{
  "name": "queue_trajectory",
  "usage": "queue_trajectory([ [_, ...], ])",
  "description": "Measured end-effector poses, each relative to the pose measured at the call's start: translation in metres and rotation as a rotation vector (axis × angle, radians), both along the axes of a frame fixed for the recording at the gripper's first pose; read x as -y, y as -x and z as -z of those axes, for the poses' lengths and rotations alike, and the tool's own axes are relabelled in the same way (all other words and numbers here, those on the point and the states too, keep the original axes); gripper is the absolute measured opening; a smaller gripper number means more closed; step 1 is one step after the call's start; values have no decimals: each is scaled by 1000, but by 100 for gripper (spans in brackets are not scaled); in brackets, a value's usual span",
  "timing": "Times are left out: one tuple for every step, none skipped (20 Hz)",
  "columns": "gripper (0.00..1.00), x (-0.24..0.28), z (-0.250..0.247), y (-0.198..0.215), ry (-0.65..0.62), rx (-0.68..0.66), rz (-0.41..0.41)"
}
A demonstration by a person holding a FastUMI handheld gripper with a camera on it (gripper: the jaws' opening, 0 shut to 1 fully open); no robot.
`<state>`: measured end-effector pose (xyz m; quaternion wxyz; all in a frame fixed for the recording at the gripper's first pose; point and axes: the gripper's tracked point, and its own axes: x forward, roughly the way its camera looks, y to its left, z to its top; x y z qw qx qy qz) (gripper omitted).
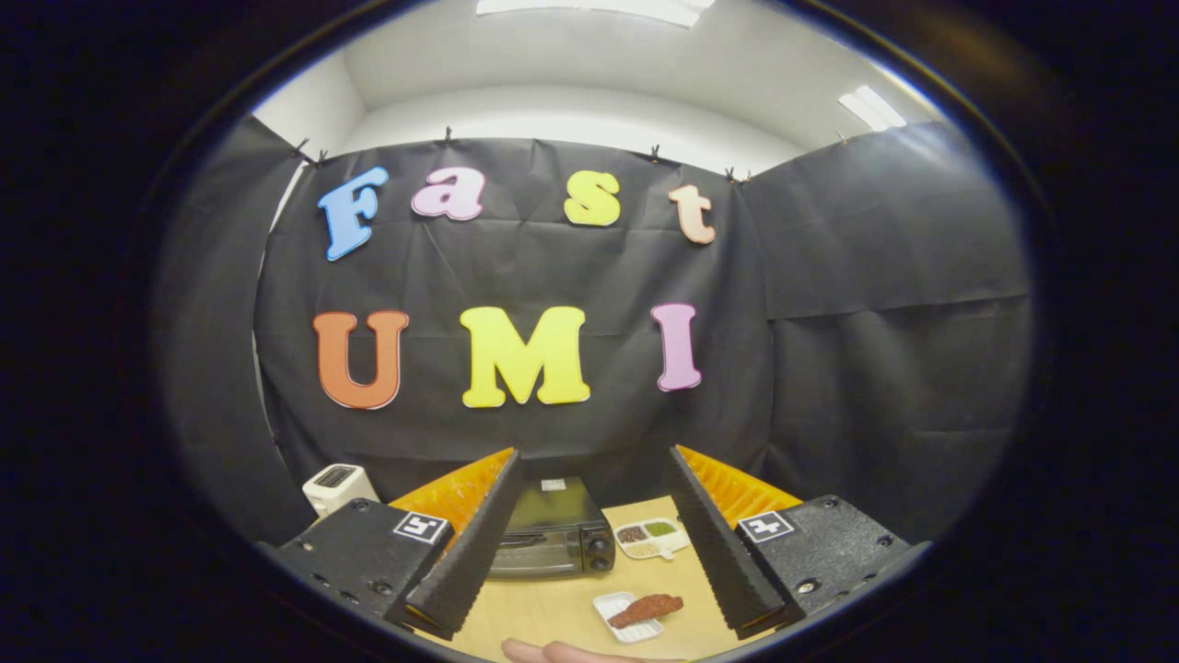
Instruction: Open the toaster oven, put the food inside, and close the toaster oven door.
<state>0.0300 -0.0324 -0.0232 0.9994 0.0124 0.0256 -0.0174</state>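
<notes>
Toaster oven (553, 532) black; toaster (338, 485) white. Table (562, 612) light wood. Food (647, 609) reddish-brown on a white tray (615, 608).

The one camera rides on the gripper (589, 493) and looks forward along its two spread fingers (470, 552), from above and back from the table (553, 612). It faces the booth's black cloth wall head-on and tips slightly down. The toaster oven (553, 539) lies beyond the fingers, fairly far off, with the ceiling lights taken in by the wide fisheye.
</notes>
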Motion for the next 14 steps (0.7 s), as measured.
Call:
queue_trajectory([
  [99,2,2,-3,-1,-3,-2],
  [99,2,3,-9,-3,-1,-6],
  [99,0,4,-16,-8,4,-19],
  [99,-6,7,-22,-12,8,-40],
  [99,-11,12,-30,-18,6,-66],
  [99,-16,20,-40,-25,-1,-88],
  [99,-19,30,-53,-30,-15,-97],
  [99,-21,43,-66,-35,-36,-96],
  [99,-25,57,-80,-38,-63,-92],
  [99,-29,72,-94,-38,-90,-89],
  [99,-37,86,-110,-28,-119,-96],
  [100,-42,103,-126,-14,-148,-95],
  [100,-50,119,-144,0,-183,-103],
  [99,-62,135,-160,23,-216,-120],
])
